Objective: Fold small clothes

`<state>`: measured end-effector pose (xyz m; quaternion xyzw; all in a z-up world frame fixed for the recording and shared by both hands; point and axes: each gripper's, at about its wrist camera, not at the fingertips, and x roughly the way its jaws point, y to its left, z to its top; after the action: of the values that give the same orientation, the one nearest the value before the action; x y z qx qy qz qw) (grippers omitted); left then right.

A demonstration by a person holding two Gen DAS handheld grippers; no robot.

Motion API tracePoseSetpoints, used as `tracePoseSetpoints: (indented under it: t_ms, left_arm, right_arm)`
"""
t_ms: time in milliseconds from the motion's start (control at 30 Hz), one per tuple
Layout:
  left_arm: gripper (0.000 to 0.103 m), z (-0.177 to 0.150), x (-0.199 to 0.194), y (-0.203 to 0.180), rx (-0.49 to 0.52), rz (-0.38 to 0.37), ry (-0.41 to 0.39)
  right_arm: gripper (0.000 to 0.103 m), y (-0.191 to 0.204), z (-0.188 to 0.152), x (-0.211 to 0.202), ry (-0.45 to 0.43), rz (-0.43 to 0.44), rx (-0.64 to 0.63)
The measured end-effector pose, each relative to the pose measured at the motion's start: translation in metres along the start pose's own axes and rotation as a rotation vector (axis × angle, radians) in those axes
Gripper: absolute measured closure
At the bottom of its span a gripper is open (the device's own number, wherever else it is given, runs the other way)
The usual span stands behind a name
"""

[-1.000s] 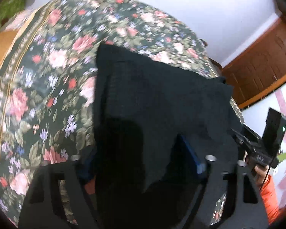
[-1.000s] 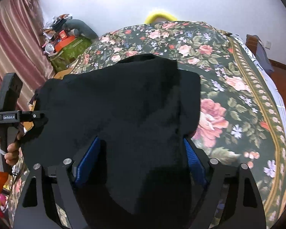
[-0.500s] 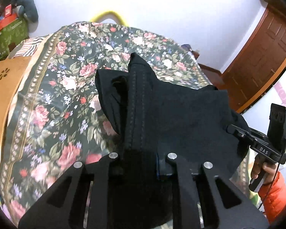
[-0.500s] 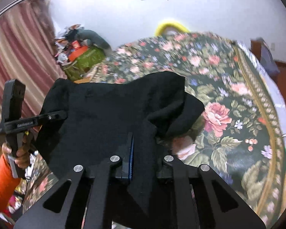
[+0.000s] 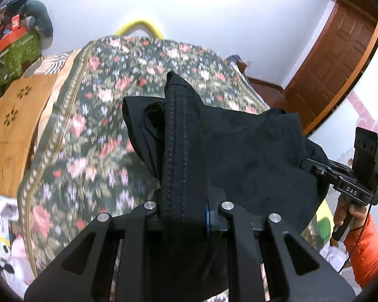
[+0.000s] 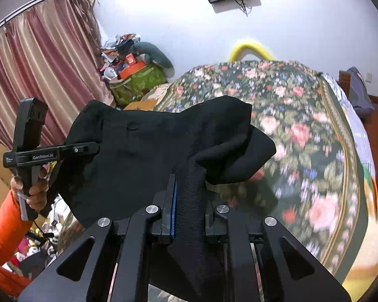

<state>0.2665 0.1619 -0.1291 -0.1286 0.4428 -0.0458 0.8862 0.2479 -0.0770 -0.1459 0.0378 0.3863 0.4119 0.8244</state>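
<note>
A small black garment [image 5: 244,151] hangs in the air above the floral bedspread [image 5: 93,136], stretched between my two grippers. My left gripper [image 5: 184,201] is shut on its stitched hem, which stands up between the jaws. My right gripper [image 6: 189,201] is shut on a ribbed edge of the same garment [image 6: 143,151]. The right gripper also shows in the left wrist view [image 5: 312,166], at the cloth's right end. The left gripper shows in the right wrist view [image 6: 93,148], at the cloth's left end. The fingertips are hidden by cloth.
The floral bedspread [image 6: 302,136] covers the bed below. An orange-brown wooden panel [image 5: 12,125] lies at the bed's left. A cluttered green-covered stand [image 6: 136,80] and pink curtains [image 6: 37,70] are at the left. A wooden door [image 5: 332,63] is at the right.
Both grippers went from open around the cloth on the bed to shut on it. They have lifted the garment up off the bedspread, and both views have tilted up toward the wall.
</note>
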Motion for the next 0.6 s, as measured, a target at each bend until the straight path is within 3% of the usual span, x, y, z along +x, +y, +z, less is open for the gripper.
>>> tracePoseSetpoints:
  t_ms: [233, 333, 400, 467, 600]
  left_arm:
    - [0.084, -0.054, 0.033, 0.016, -0.05, 0.01, 0.127]
    - [0.069, -0.072, 0.043, 0.027, -0.08, 0.036, 0.131]
    - [0.05, -0.077, 0.042, 0.032, -0.083, 0.066, 0.111]
    - [0.043, -0.08, 0.04, 0.035, -0.049, 0.11, 0.098]
    - [0.042, -0.08, 0.028, 0.04, -0.021, 0.127, 0.103]
  right_arm:
    - [0.091, 0.002, -0.045, 0.014, 0.095, -0.05, 0.01]
    - [0.086, 0.002, -0.062, 0.02, 0.13, -0.097, -0.005]
    - [0.085, -0.001, -0.067, 0.019, 0.153, -0.11, -0.009]
    - [0.081, -0.007, -0.068, 0.017, 0.172, -0.127, -0.011]
    - [0.078, -0.018, -0.066, 0.001, 0.156, -0.135, 0.017]
